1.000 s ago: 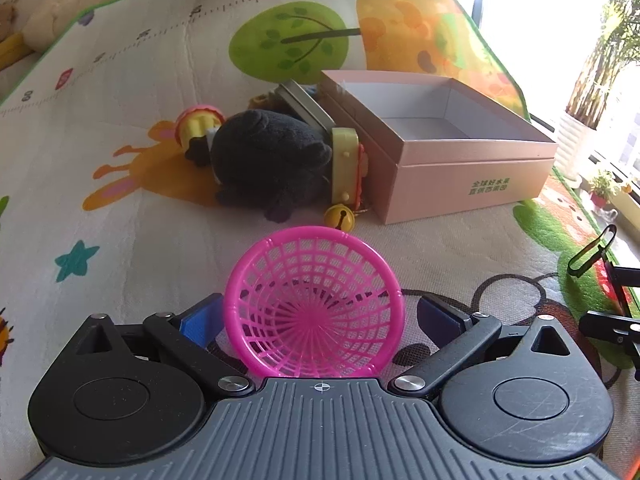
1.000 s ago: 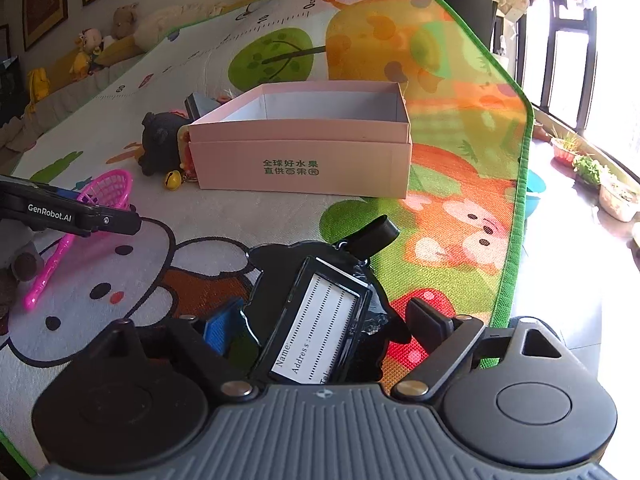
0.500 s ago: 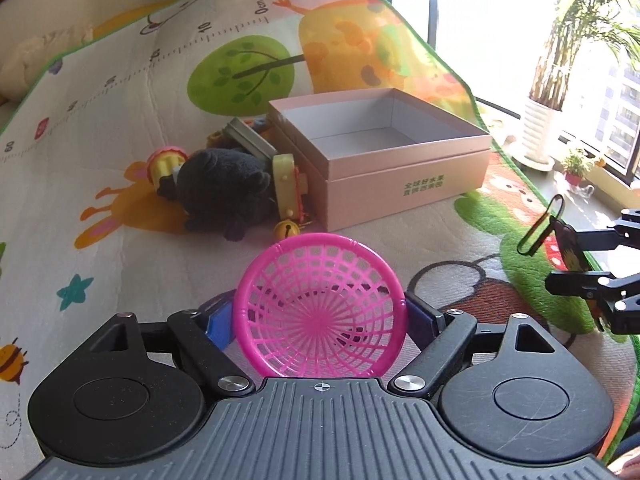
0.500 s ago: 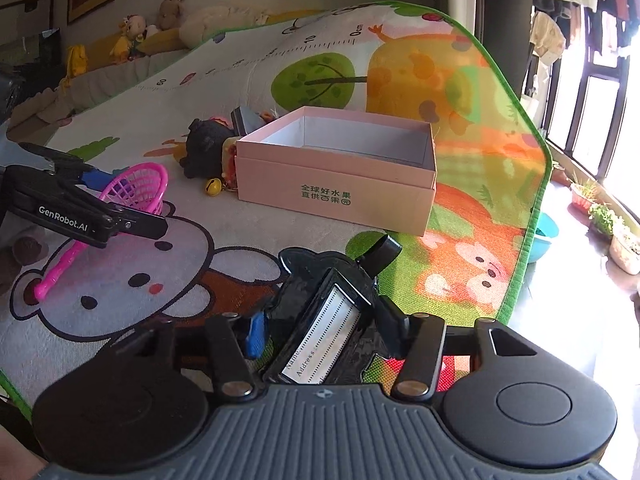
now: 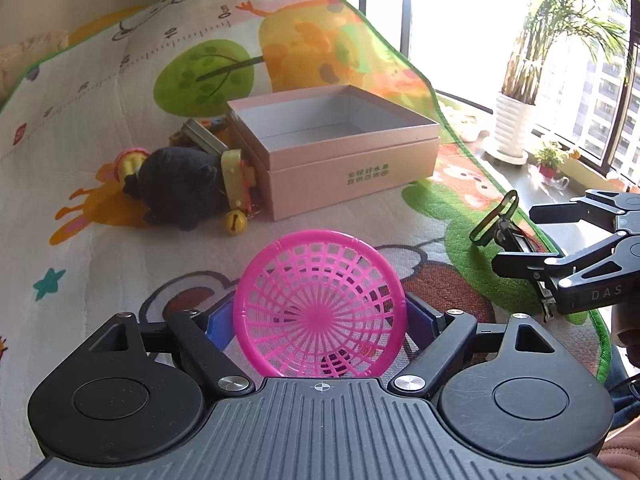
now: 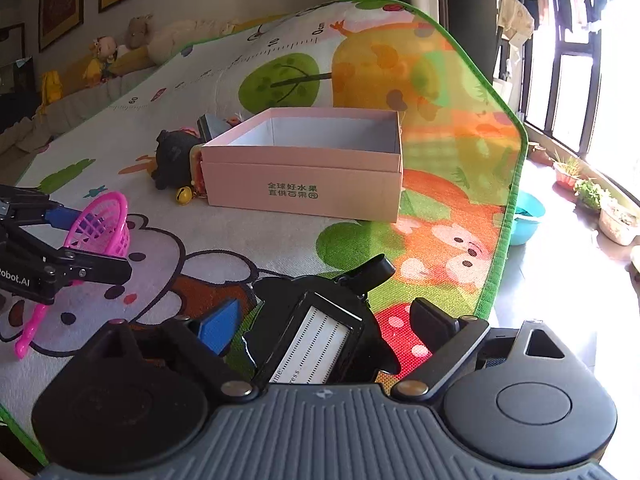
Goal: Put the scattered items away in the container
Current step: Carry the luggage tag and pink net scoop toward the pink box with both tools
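My left gripper (image 5: 320, 320) is shut on a pink plastic net scoop (image 5: 320, 304), held above the play mat; it also shows in the right wrist view (image 6: 102, 224). My right gripper (image 6: 328, 320) is shut on a black luggage tag (image 6: 316, 336) with a white address card; it shows from the side in the left wrist view (image 5: 508, 232). The open pink cardboard box (image 5: 348, 160) stands ahead on the mat (image 6: 304, 184) and looks empty. A black plush toy (image 5: 180, 188), a yellow bell (image 5: 234, 222) and other small toys lie against the box's left side.
The colourful play mat (image 5: 100, 120) covers the floor. Its right edge ends near a window ledge with potted plants (image 5: 516, 120). A teal bowl (image 6: 526, 220) lies on the bare floor right of the mat. Soft toys (image 6: 136, 36) line the far wall.
Both grippers have risen and drawn back from the box while holding their items. The right gripper with the tag now shows more fully at the right of the left wrist view.
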`<control>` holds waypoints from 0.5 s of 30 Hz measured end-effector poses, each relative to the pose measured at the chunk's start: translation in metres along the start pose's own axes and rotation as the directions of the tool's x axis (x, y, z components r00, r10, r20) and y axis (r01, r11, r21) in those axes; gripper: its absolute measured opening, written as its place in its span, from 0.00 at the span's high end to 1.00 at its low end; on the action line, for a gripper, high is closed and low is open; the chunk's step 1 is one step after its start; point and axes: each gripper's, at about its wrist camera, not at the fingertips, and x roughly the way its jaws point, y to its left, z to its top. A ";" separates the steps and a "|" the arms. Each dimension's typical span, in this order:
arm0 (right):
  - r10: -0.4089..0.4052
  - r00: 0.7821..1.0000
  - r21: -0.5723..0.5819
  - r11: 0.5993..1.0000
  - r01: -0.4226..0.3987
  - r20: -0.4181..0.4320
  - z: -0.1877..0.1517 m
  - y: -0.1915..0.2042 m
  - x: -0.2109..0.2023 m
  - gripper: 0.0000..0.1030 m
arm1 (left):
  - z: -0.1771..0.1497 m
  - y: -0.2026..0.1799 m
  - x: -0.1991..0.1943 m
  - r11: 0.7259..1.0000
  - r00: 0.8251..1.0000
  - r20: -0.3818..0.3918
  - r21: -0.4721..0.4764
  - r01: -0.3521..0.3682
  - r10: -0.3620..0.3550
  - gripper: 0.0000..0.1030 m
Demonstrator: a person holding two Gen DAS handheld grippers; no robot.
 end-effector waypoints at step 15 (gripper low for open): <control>-0.011 1.000 0.009 1.000 0.011 0.010 -0.008 0.005 0.008 0.33 | 0.005 -0.021 0.024 0.998 0.997 -0.076 0.045 0.033 -0.030 0.15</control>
